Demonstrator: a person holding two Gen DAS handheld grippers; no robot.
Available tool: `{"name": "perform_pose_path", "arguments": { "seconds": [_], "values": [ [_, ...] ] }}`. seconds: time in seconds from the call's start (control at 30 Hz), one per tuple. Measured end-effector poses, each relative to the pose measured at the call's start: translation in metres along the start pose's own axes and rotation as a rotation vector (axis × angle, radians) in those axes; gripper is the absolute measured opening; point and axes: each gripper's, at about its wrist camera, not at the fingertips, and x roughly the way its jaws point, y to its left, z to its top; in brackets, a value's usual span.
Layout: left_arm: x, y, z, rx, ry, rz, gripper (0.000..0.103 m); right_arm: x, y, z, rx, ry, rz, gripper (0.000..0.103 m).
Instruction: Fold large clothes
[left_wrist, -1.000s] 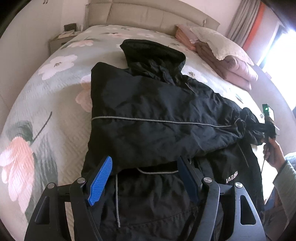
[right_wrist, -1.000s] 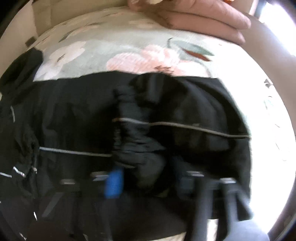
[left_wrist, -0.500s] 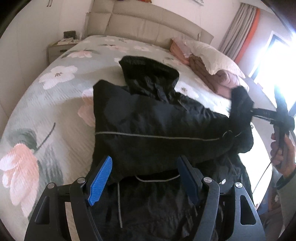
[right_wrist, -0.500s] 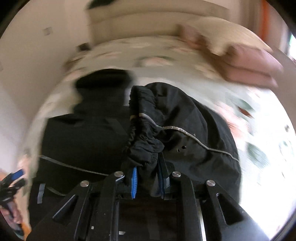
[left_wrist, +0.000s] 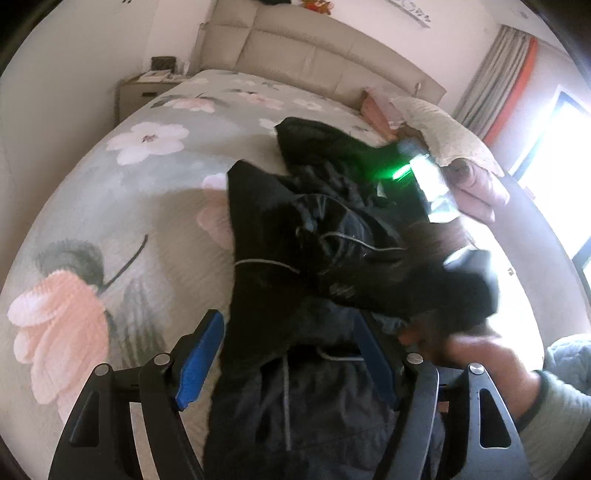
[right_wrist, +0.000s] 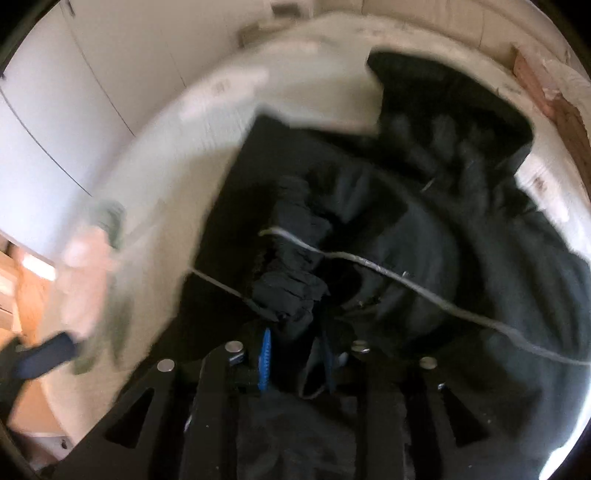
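So the black jacket (left_wrist: 280, 236) is lying in the middle of the frame on the floral bedspread (left_wrist: 110, 206), with its hood up toward the headboard (left_wrist: 317, 48) and one sleeve cuff (right_wrist: 291, 273) bunched up and pulled across the body. The right gripper (right_wrist: 295, 354) has its jaws opening with that cuff still sitting between the blue pads, bottom centre of its own view. The left gripper (left_wrist: 291, 369) is just spread wide at the bottom of the frame over the jacket's lower edge, not gripping anything.
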Motion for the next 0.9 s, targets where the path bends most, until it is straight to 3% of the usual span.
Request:
{"name": "perform_pose_path", "arguments": {
  "seconds": [0.07, 0.1, 0.13, 0.3, 0.4, 0.47, 0.6, 0.63, 0.67, 0.7, 0.8, 0.9],
  "values": [
    [0.003, 0.006, -0.001, 0.0, 0.015, 0.005, 0.074, -0.003, -0.002, -0.002, -0.006, -0.025, 0.033, 0.04],
    [0.005, 0.007, -0.001, 0.003, 0.02, 0.0, 0.074, -0.01, -0.004, -0.003, -0.019, -0.022, 0.115, 0.057],
    [0.007, 0.008, 0.0, 0.006, 0.021, -0.007, 0.074, -0.017, -0.004, -0.007, -0.026, -0.02, 0.161, 0.064],
    [0.017, 0.006, 0.019, -0.027, 0.015, -0.13, 0.074, -0.08, -0.051, -0.027, 0.036, -0.109, 0.183, 0.065],
    [0.031, -0.002, 0.032, -0.037, 0.018, -0.189, 0.074, -0.124, -0.097, -0.053, 0.122, -0.193, 0.14, 0.065],
    [0.047, -0.008, 0.04, -0.041, 0.032, -0.2, 0.074, -0.145, -0.133, -0.075, 0.176, -0.224, 0.038, 0.065],
    [0.099, -0.014, 0.057, -0.07, 0.095, -0.113, 0.072, -0.157, -0.19, -0.112, 0.248, -0.19, -0.148, 0.065],
    [0.11, -0.015, 0.059, -0.07, 0.119, -0.099, 0.069, -0.16, -0.206, -0.121, 0.282, -0.177, -0.156, 0.065],
    [0.121, -0.015, 0.061, -0.07, 0.145, -0.08, 0.055, -0.164, -0.222, -0.133, 0.322, -0.165, -0.156, 0.065],
    [0.132, -0.015, 0.063, -0.079, 0.163, -0.085, 0.021, -0.165, -0.235, -0.142, 0.358, -0.156, -0.158, 0.065],
    [0.137, -0.015, 0.069, -0.107, 0.148, -0.109, 0.017, -0.173, -0.257, -0.151, 0.392, -0.155, -0.176, 0.065],
    [0.09, -0.012, 0.075, -0.133, 0.025, -0.139, 0.017, -0.174, -0.263, -0.145, 0.382, -0.181, -0.191, 0.065]
  ]
}}
